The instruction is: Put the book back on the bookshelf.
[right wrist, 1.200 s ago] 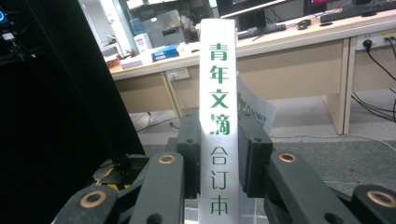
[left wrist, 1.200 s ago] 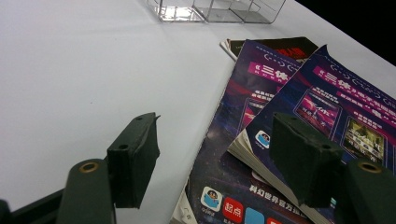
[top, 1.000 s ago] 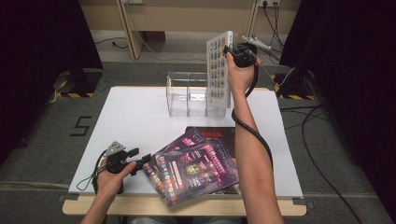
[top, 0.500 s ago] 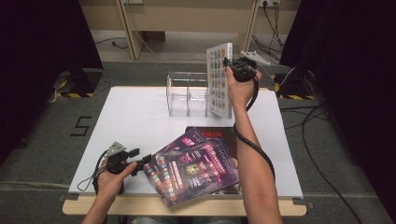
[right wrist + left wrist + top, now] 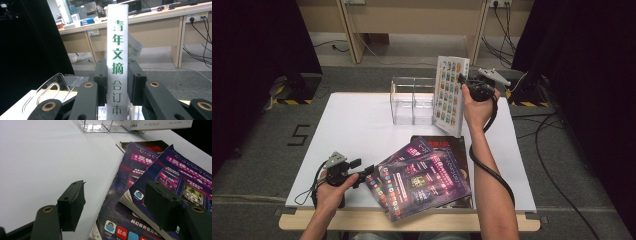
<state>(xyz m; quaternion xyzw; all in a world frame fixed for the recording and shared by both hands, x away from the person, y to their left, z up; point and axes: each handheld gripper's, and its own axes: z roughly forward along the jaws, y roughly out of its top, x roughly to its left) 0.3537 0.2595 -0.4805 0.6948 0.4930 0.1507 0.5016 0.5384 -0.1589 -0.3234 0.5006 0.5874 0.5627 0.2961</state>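
Right gripper [image 5: 460, 80] at 1 o'clock on the table [image 5: 352, 130], jaws clamped on the spine of a white book [image 5: 450, 95], held upright just beside the clear plastic holder [image 5: 412, 100]. Left gripper [image 5: 364, 172] at 7 o'clock, jaws wide apart, empty, touching nothing, next to the corner of the purple magazines [image 5: 422, 180] stacked at 6 o'clock.

The white bench [image 5: 342, 135] is carrying a clear organizer [image 5: 412, 100] at its far edge. Nearer than the organizer, overlapping magazines [image 5: 422, 180] are lying flat.
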